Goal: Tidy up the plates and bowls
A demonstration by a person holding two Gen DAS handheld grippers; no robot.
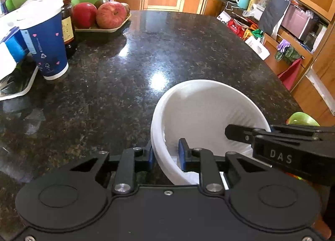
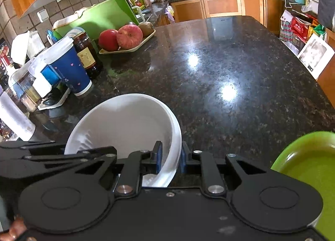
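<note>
A white bowl [image 1: 205, 115] is held over the dark granite counter [image 1: 146, 52] by both grippers. My left gripper [image 1: 166, 155] is shut on the bowl's left rim, one blue pad inside and one outside. My right gripper [image 2: 170, 158] is shut on the bowl's [image 2: 125, 123] right rim in the same way. The right gripper's black body shows at the right of the left wrist view [image 1: 282, 146]. A green bowl [image 2: 309, 169] sits at the near right edge; it also shows in the left wrist view [image 1: 301, 118].
On the left stand a blue paper cup [image 2: 71, 69], a dark jar [image 2: 86, 54], a tray of apples [image 2: 125, 38] and a green cutting board [image 2: 100, 18]. The counter's [image 2: 230, 73] right edge drops to bags and boxes [image 2: 297, 29] on the floor.
</note>
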